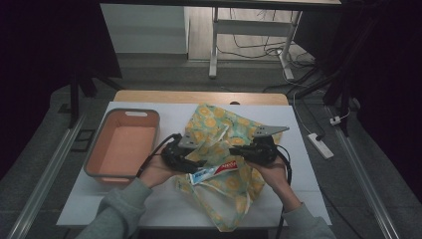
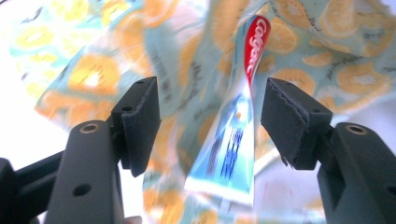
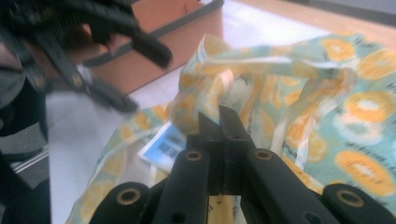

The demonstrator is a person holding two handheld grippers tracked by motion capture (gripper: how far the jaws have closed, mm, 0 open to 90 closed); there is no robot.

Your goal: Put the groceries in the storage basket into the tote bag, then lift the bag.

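A cloth bag (image 1: 219,124) printed with orange slices lies on the white table (image 1: 149,204). A Colgate toothpaste tube (image 1: 216,172) rests across its lower part. My left gripper (image 1: 195,167) is at the tube's left end. In the left gripper view its jaws (image 2: 210,116) stand open on either side of the tube (image 2: 233,126), and the pads do not touch it. My right gripper (image 1: 235,150) is shut on a raised fold of the bag (image 3: 364,107); its tips (image 3: 220,116) pinch the cloth. The tube's barcode end (image 3: 163,147) lies just to the left of them.
An empty orange basket (image 1: 97,149) with a grey rim stands at the table's left side. The bag covers the middle and right of the table. A wooden strip (image 1: 199,97) runs along the far edge. Beyond it are desk legs and cables on the floor.
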